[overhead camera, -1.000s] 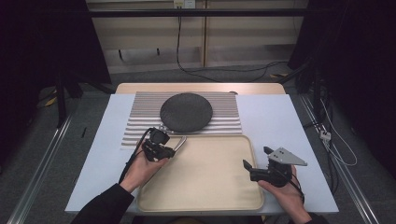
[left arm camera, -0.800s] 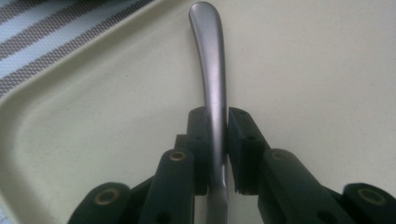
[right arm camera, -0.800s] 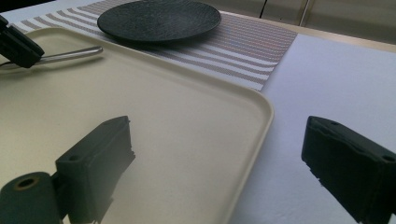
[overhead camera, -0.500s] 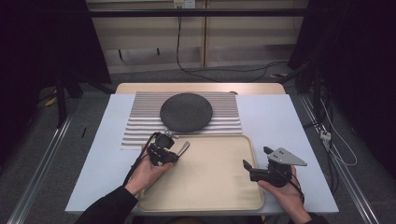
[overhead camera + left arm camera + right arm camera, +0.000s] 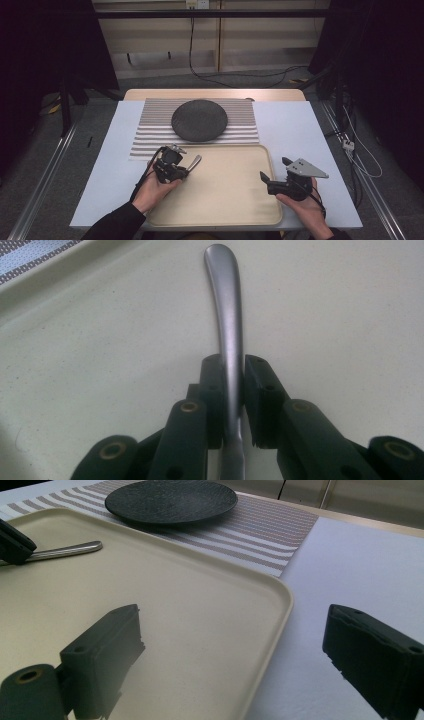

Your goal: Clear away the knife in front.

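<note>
Centre and right half of the tray (image 5: 225, 195) lie bare; room is left there for a pass. Its left edge is taken up by the left gripper (image 5: 189, 167), clamped on a metal handle (image 5: 195, 162) that juts over the tray's upper-left part. The raised rim must be cleared. Right gripper (image 5: 272, 176), jaws wide, straddles the tray's right rim. Behind the tray, the striped mat (image 5: 150, 135) is blocked mid-way by the dark plate (image 5: 199, 120). Bench (image 5: 300, 130) at right is bare.

This looks like a lab room set up for testing. A white table (image 5: 300, 135) stands alone on a grey floor (image 5: 45, 170), with dark curtains (image 5: 380, 60) at both sides, metal rails (image 5: 42, 185) along the floor, and loose cables (image 5: 240, 75) behind.
</note>
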Tool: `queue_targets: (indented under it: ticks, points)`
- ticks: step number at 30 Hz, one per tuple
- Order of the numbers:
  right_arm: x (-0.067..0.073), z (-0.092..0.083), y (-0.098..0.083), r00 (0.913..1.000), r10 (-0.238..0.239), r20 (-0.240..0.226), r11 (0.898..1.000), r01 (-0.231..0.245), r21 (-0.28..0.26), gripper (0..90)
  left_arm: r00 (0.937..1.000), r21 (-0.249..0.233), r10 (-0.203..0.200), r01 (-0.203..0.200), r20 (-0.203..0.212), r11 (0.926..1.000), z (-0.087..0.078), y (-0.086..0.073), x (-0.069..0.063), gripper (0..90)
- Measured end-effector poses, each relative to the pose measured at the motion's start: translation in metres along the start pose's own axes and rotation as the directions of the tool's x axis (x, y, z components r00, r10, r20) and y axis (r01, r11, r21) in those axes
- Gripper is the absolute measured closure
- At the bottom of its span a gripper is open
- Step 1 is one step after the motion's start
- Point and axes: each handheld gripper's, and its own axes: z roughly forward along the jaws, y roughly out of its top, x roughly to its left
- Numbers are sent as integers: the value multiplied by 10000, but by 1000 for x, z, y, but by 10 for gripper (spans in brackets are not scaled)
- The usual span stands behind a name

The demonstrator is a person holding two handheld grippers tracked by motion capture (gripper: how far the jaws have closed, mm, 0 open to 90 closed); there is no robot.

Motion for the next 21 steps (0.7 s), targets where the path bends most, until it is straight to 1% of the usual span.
queue_targets:
  ticks: [1, 3, 4, 5, 8, 9, 10, 11, 12, 13, 15, 16, 18, 19, 20, 21]
  points:
    - [0, 0, 0, 10000, -6, -1, 10000, 6, -6, 86, 9999, -75, 102, -102, 48, 9999, 0, -1, 0, 775]
    - [0, 0, 0, 10000, -13, -8, 10000, 13, 1, 86, 9998, -181, 149, -147, 94, 9997, 0, -3, 1, 776]
    - [0, 0, 0, 10000, -8, -12, 10000, 8, 4, 86, 9996, -228, 249, -246, 95, 9994, -1, -3, 2, 757]
    - [0, 0, 0, 10000, -11, -15, 10000, 11, 7, 86, 9994, -383, 340, -338, 60, 9987, -1, -3, 2, 699]
    - [0, 0, 0, 10000, 0, -54, 10000, 0, -10, 86, 9993, -818, 364, -362, -2, 9960, -5, -2, 3, 569]
    - [-1, 0, 0, 10000, 20, -57, 10000, -20, -13, 86, 9986, -966, 509, -518, -122, 9940, -7, -2, 3, 523]
    - [-1, 0, 0, 10000, 19, -67, 10000, -19, -11, 86, 9984, -1166, 511, -538, -257, 9917, -8, -2, 3, 480]
    - [-1, 1, 0, 10000, 15, -84, 10000, -15, -2, 86, 9976, -1274, 569, -615, -395, 9899, -9, -1, 2, 435]
    - [-1, 1, 0, 9999, 13, -100, 10000, -13, 6, 86, 9965, -1294, 710, -761, -435, 9887, -9, -1, 3, 395]
    - [-1, 1, 0, 9999, 11, -125, 10000, -11, 6, 86, 9954, -1290, 774, -841, -561, 9881, -9, 0, 3, 360]
    - [-1, 0, -1, 9999, 35, -133, 10000, -35, -2, 86, 9952, -1366, 845, -905, -493, 9865, -7, 2, 3, 270]
    - [-1, 0, -1, 9999, 49, -143, 10000, -50, -16, 86, 9957, -1412, 766, -832, -516, 9865, -7, 3, 2, 232]
    - [-1, -1, -1, 9998, 108, -139, 9999, -108, -35, 86, 9959, -1598, 829, -875, -352, 9833, -7, 5, 0, 198]
    - [-1, 0, -1, 9998, 107, -140, 9999, -107, -26, 86, 9964, -1726, 833, -852, -181, 9813, -7, 6, -2, 177]
    - [-2, 0, -1, 9999, 102, -133, 9999, -102, -14, 86, 9952, -1730, 974, -960, -3, 9802, -7, 7, -3, 169]
    - [-2, 0, -1, 9999, 85, -137, 10000, -85, -9, 86, 9946, -1698, 1030, -997, 105, 9804, -7, 7, -4, 188]
